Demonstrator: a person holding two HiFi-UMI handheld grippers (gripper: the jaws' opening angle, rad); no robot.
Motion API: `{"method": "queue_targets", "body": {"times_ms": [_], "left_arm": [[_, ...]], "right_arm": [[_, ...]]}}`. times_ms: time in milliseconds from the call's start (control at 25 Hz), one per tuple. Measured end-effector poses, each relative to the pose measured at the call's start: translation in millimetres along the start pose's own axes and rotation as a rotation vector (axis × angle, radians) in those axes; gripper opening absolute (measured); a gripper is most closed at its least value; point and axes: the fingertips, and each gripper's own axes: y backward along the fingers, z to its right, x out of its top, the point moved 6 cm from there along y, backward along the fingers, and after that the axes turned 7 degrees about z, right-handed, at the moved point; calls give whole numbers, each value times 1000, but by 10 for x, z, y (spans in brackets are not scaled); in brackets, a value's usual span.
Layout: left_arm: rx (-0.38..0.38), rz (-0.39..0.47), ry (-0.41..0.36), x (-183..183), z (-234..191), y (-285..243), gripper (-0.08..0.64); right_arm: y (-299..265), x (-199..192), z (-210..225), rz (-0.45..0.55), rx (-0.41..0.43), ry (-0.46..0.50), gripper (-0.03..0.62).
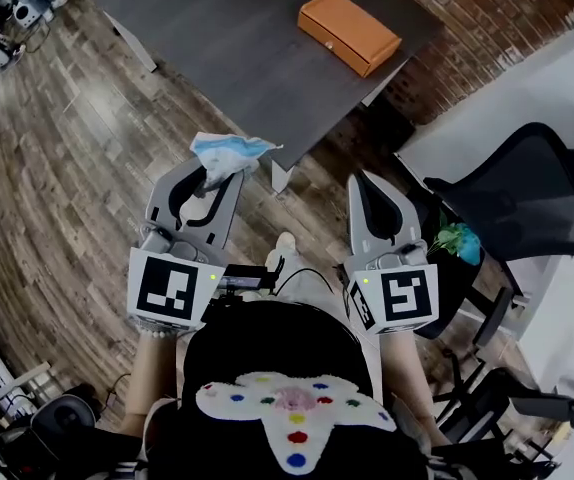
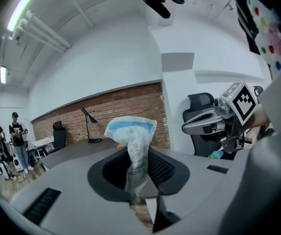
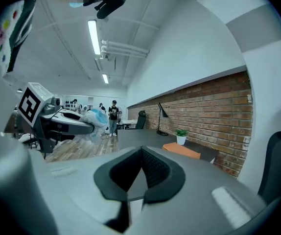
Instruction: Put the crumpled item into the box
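A crumpled white and blue plastic wrapper [image 1: 229,151] sticks up from my left gripper [image 1: 215,175], which is shut on its lower part. In the left gripper view the wrapper [image 2: 132,133] is pinched between the two dark pads and fans out above them. An orange box [image 1: 349,30] lies closed on the far part of a dark grey table [image 1: 217,58], well beyond both grippers. My right gripper [image 1: 367,183] is held level beside the left one, shut with nothing in it. In the right gripper view the orange box [image 3: 181,151] shows ahead on the table.
A black office chair [image 1: 527,193] stands at the right, with a small green-blue thing [image 1: 459,240] beside it. A brick wall [image 3: 204,111] runs behind the table, where a potted plant [image 3: 181,136] and a desk lamp [image 2: 87,126] stand. People [image 3: 113,112] stand far off on the wooden floor.
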Motion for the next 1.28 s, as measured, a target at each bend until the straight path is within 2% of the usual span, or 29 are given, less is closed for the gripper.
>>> {"method": "queue_targets", "body": {"times_ms": [440, 680, 1280], "left_arm": [[83, -7, -3, 108, -198, -559, 81], [114, -12, -19, 102, -218, -645, 81], [107, -12, -29, 124, -225, -790, 81]], "right_arm": [[-606, 73, 512, 13, 84, 16, -5], [-719, 67, 633, 31, 107, 12, -5], [-786, -42, 669, 15, 106, 9, -5]]}}
